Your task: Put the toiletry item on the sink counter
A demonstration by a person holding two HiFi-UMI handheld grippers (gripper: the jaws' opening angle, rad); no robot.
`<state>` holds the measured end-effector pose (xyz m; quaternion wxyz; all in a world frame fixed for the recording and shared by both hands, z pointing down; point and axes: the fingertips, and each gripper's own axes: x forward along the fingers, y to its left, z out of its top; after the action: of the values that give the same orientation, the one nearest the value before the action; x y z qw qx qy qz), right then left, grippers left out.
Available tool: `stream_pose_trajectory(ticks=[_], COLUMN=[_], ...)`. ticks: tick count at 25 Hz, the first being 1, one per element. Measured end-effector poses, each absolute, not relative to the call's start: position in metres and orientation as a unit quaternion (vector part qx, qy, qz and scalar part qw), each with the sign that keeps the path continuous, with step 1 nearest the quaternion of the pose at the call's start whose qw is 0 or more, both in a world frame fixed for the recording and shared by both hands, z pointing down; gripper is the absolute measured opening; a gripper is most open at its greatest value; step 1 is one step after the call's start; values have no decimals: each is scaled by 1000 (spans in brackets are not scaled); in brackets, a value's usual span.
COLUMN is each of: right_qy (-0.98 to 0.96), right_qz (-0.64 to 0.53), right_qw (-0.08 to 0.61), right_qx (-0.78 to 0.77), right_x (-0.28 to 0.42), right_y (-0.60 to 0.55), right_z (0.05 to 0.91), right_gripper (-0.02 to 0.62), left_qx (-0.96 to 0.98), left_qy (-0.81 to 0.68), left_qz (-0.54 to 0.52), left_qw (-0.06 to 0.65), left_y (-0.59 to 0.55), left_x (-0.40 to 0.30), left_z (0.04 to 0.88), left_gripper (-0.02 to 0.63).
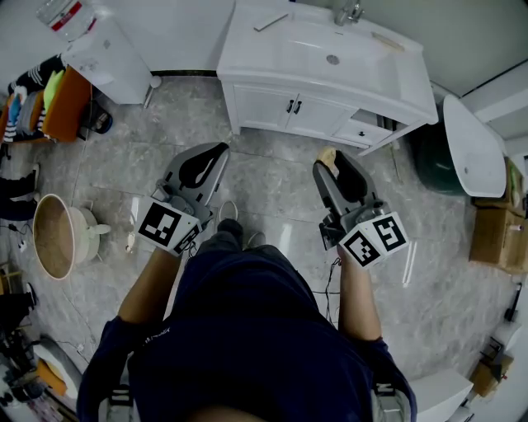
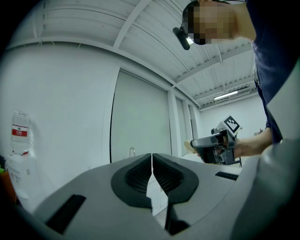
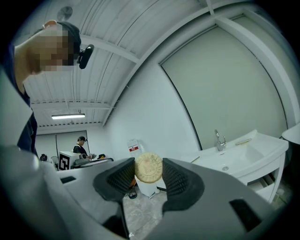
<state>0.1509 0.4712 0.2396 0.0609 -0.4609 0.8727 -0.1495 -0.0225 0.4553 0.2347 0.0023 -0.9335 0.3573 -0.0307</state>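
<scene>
Right hand-held gripper [image 3: 149, 177] is clamped on a round soap bar [image 3: 149, 168]. The bar is pale yellow and flat, with an embossed stamp on its face. It's pinched edge to edge between the ribbed pads, up in the air. Beside it, the left hand-held gripper [image 2: 152, 164] has its jaws together, nothing between them. Ahead of both sits the white desk [image 1: 256, 49], with its faucet [image 3: 218, 139] at the back.

A bathroom mock-up inside a workshop hall: a white sink cabinet [image 1: 330, 62] with tap [image 1: 351, 12] on a tiled floor [image 1: 272, 173], a bare beamed ceiling [image 3: 117, 28], cardboard boxes [image 1: 495, 235].
</scene>
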Motion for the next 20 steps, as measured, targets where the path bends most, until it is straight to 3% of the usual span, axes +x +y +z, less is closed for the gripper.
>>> stream_pose_trajectory(ticks=[20], right_qy=[870], right_qz=[-155], right_qw=[50], right_qx=[-465], right_x=[134], right_y=[401], right_z=[247], right_gripper=[190], left_qx=[-934], left_qy=[356], left_qz=[-26], left_qw=[-13], left_y=[383], left_x=[-39], left_z=[248], left_gripper=[35])
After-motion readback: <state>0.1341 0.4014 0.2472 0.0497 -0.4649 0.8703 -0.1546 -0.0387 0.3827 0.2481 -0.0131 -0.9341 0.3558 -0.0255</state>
